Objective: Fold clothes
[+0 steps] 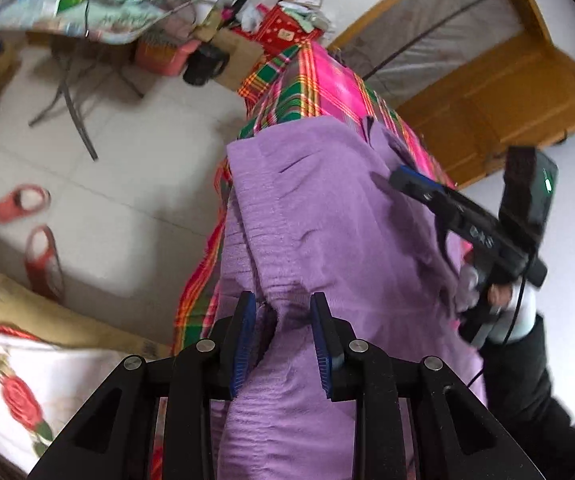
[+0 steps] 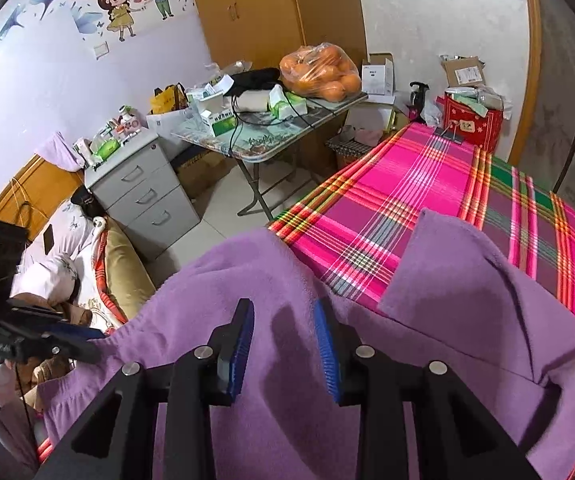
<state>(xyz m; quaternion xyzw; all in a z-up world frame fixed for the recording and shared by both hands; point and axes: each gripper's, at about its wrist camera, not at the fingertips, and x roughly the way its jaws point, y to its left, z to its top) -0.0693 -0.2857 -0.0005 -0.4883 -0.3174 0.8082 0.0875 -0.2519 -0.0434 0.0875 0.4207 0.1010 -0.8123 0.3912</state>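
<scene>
Across the bed, a pink, green and red plaid sheet (image 2: pixel 427 184) is spread, and the purple garment (image 2: pixel 287 292) is laid over its near end, one squared flap (image 2: pixel 447 264) being turned up onto the plaid while the near edge is draped over the side of the bed. Beyond the bed, a folding table (image 2: pixel 271 136) is seen, loaded with boxes and a bag of oranges (image 2: pixel 319 70); beside it a grey drawer cabinet (image 2: pixel 143 196) is set against the wall. On the tiled floor, two red slippers (image 1: pixel 31 220) are left well apart from the bed.

In the left wrist view, the left gripper (image 1: pixel 283 336) is held low over the garment's near edge, where a raised ridge of purple cloth is gathered between its blue pads (image 1: pixel 243 336); the jaws are only narrowly parted, yet whether the pads are actually pressed on the fold cannot be told. The right gripper (image 2: pixel 283 344) is pointed down at flat purple cloth, its jaws standing apart with nothing pinched. Its fingertips are seen in the left view against the garment's far side (image 1: pixel 403 180).
</scene>
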